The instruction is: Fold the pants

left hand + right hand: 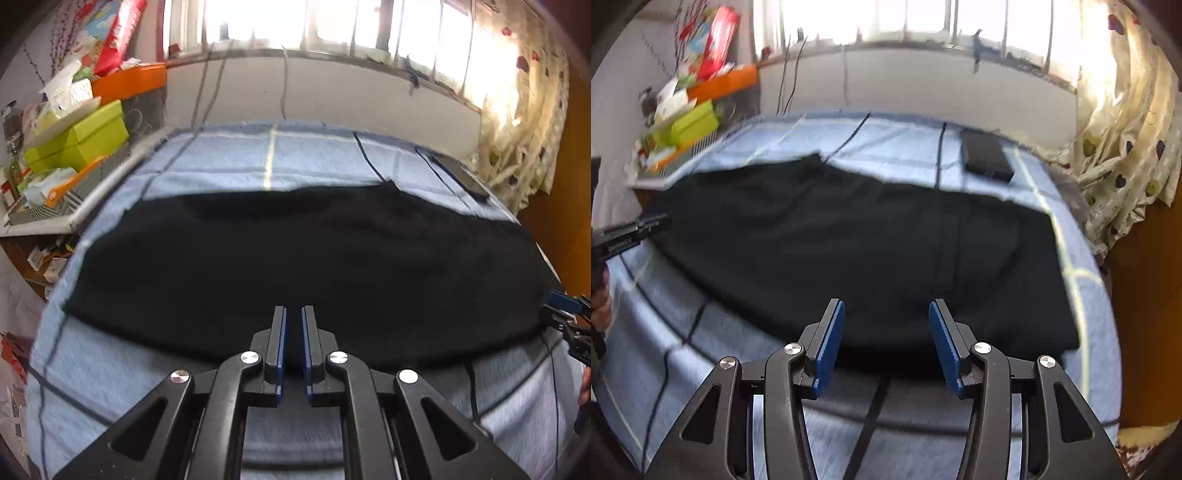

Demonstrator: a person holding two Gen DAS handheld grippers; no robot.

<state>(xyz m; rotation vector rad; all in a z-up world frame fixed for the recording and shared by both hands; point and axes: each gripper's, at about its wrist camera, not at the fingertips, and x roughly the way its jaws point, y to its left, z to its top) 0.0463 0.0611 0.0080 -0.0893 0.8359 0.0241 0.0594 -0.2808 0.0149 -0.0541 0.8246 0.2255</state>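
We've got the black pants lying flat along the bed, legs apparently stacked (hard to confirm); left tool nearly pressed together, pinching nothing, right tool spread and empty, crosswise folds left

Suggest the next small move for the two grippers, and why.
Probably bring the open right gripper down onto the near edge of the black fabric pants and close; they lie flat on the light blue checked bedsheet, gripped by neither.
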